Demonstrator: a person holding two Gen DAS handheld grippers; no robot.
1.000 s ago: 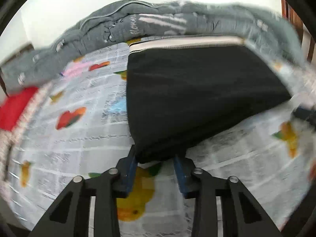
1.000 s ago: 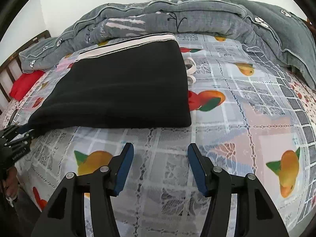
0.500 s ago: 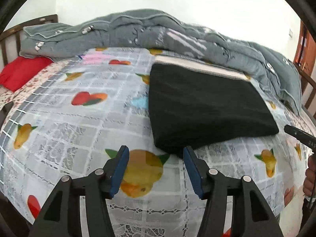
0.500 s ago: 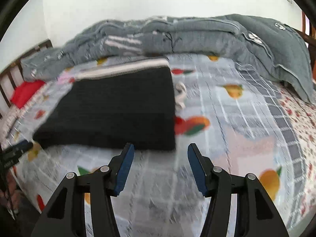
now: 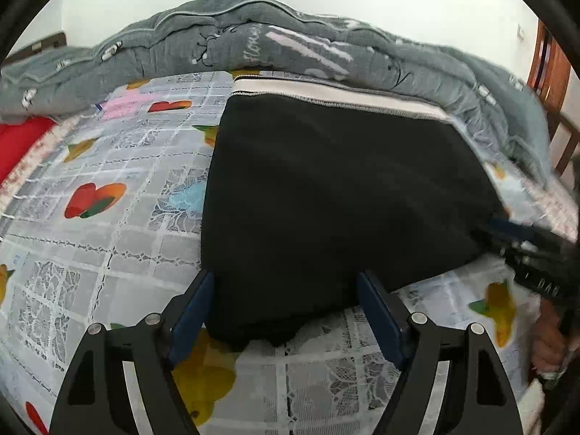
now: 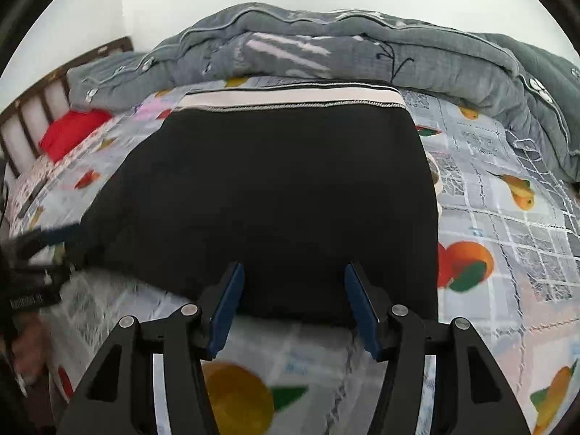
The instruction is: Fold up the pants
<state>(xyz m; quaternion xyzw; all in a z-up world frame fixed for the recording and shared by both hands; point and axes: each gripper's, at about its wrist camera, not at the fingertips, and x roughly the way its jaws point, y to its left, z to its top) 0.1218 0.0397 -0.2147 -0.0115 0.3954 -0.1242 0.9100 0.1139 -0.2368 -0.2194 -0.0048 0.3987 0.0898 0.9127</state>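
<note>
Folded black pants [image 5: 337, 199] [image 6: 275, 195] lie flat on the fruit-print bedsheet [image 5: 108, 239], with the white waistband [image 5: 337, 99] at the far edge. My left gripper [image 5: 286, 313] has its jaws opening, and the pants' near left corner lies between the blue pads [image 5: 192, 320], which do not press on it. My right gripper [image 6: 295, 299] stands open over the pants' near edge, right of the middle. Each gripper also shows, blurred, in the other's view: the right gripper [image 5: 525, 250] and the left gripper [image 6: 40, 250].
A crumpled grey quilt [image 5: 253, 40] [image 6: 344, 47] runs along the far side of the bed. A red pillow [image 6: 72, 130] lies by the wooden rail [image 6: 32, 108] at the left. A white drawstring [image 6: 435, 174] peeks out beside the pants. Hands [image 5: 547, 340] hold the grippers.
The left gripper, earlier nearly closed around the pants' corner, widened, drew back, then came forward over that corner again. The right gripper moved left and forward to the pants' near edge.
</note>
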